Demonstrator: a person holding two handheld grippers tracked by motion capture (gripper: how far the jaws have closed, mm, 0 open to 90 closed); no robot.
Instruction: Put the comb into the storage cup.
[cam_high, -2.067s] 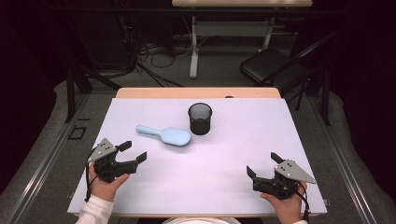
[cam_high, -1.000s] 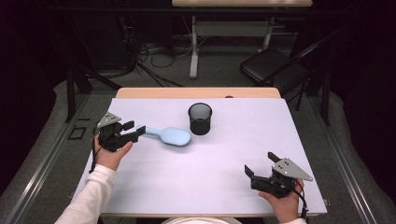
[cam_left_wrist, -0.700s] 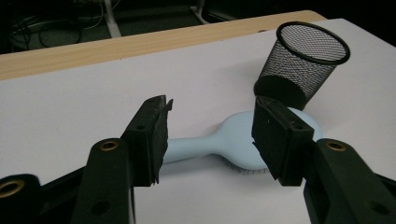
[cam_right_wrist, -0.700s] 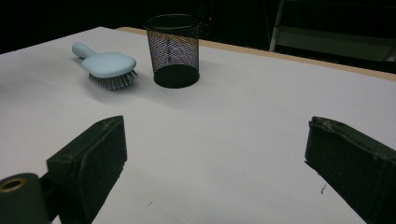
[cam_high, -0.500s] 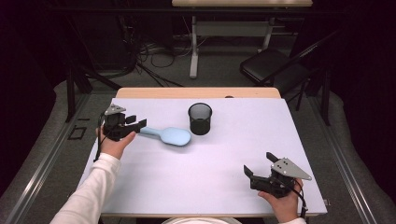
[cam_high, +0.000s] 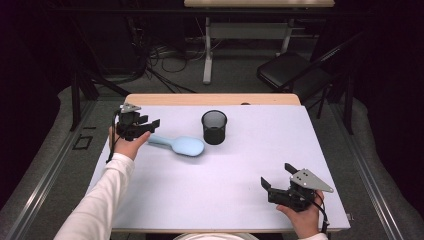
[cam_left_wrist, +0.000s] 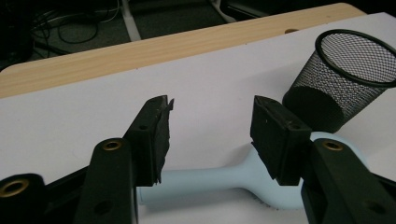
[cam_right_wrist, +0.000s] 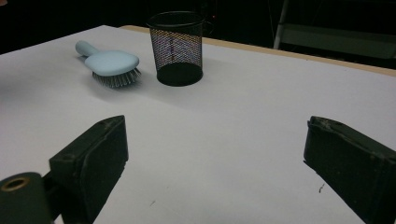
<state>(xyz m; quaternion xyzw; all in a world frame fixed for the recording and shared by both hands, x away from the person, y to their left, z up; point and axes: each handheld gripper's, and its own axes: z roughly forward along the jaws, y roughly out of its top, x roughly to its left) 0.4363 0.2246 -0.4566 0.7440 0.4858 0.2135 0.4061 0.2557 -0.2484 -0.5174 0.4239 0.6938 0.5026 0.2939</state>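
Nearest to the person, the right gripper rests low over the white sheet at the front right, with its jaws wide apart and nothing between them; the hand under it is cut off by the bottom edge of the high view. Farther off on the left, the left gripper hangs over the end of the handle of the light blue brush; its jaws stand apart on either side of the handle, above it, and the pads do not touch it. In the left gripper view the end of the handle is hidden behind one jaw and part of the brush head behind the other. The brush lies bristles down, just beside the black mesh cup, which stands upright; whether the cup holds anything I cannot tell. The sheet covers most of the wooden table; behind it the room is dark, with cables on the floor, a chair and a second table that is cut off at the top.
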